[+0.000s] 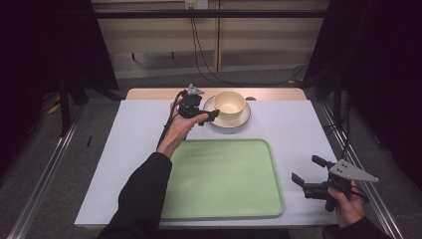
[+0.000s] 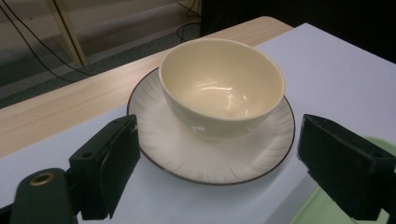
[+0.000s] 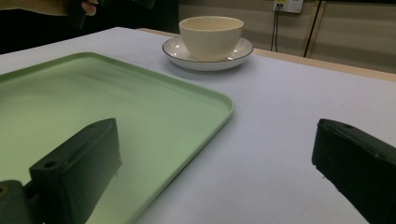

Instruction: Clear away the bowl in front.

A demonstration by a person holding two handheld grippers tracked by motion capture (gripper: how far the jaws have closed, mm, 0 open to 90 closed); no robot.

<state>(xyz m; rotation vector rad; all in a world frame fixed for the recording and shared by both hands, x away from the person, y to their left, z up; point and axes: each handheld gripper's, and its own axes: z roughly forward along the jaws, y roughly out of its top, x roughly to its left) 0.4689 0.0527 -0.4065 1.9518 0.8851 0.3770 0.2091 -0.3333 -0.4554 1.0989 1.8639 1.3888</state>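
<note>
A cream bowl [image 1: 230, 103] [image 2: 219, 88] [image 3: 211, 35] stands upright and empty on a white saucer [image 1: 226, 122] [image 2: 187, 156] [image 3: 187, 58] with a dark rim, at the back middle of the table. My left gripper [image 1: 208, 118] [image 2: 219, 154] is open just left of the saucer. Its jaws stand wide on either side of the saucer's near edge, and I see no contact. My right gripper [image 1: 307, 169] [image 3: 217, 140] is open at the table's front right, beside the tray's right edge, with nothing between its jaws.
A pale green tray [image 1: 224, 174] [image 3: 93, 93] [image 2: 327, 212] lies empty at the front middle, just in front of the saucer. A white cover [image 1: 134, 129] tops the table, and a wooden strip [image 1: 149, 93] runs along its back edge. Cables hang behind the table.
</note>
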